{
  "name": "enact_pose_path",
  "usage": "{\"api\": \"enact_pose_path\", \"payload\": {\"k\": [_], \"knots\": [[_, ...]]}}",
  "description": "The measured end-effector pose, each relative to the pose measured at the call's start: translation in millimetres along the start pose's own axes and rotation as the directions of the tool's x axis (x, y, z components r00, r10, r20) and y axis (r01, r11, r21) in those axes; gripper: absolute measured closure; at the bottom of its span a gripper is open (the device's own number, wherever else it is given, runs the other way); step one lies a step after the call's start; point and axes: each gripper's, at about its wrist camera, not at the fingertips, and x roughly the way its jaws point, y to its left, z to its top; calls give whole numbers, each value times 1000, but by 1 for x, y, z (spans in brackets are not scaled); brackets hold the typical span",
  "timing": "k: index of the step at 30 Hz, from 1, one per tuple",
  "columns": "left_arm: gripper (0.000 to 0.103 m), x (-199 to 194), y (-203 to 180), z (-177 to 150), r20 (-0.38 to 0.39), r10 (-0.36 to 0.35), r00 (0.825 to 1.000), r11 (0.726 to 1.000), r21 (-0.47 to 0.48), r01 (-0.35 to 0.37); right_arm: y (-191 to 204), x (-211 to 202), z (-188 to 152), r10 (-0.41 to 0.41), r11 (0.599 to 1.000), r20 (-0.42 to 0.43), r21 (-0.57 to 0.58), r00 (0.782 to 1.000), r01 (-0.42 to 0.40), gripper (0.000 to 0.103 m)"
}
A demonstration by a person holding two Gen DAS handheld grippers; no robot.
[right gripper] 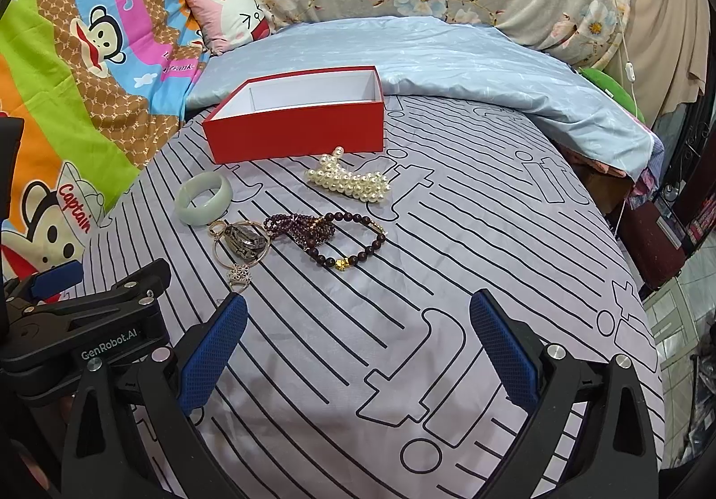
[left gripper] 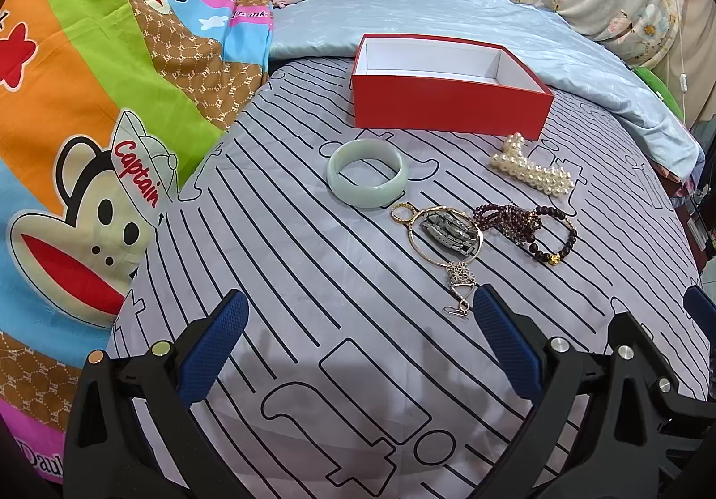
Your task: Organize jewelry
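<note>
Both tools stand wide apart at the jaws and carry nothing: the left tool and the right tool hover low over the grey striped bedsheet, side by side. All the jewelry lies ahead of them on the bed, none of it yet in the open red cardboard box with a white inside — that sits farthest off. The pale green jade bangle lies flat, straight ahead of the left tool and just short of the box. The thin gold hoop with a silver pendant chain trails back toward the left tool's right finger, nearest of all. The dark purple bead bracelets and the white pearl cluster lie ahead and slightly left of the right tool — likely its share.
</note>
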Motion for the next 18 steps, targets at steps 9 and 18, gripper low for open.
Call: {"api": "enact_pose_path", "payload": {"k": [9,18], "knots": [[5,1,-1,1,-5,-2,1000,1000,-3,2,0,0,0,1,1000,0,1,1000,-1,5],[5,6,1,-2,-15,-8,1000,1000,-10,8,-1,3,1,4,1000,-6,3,1000,-4,7]]}}
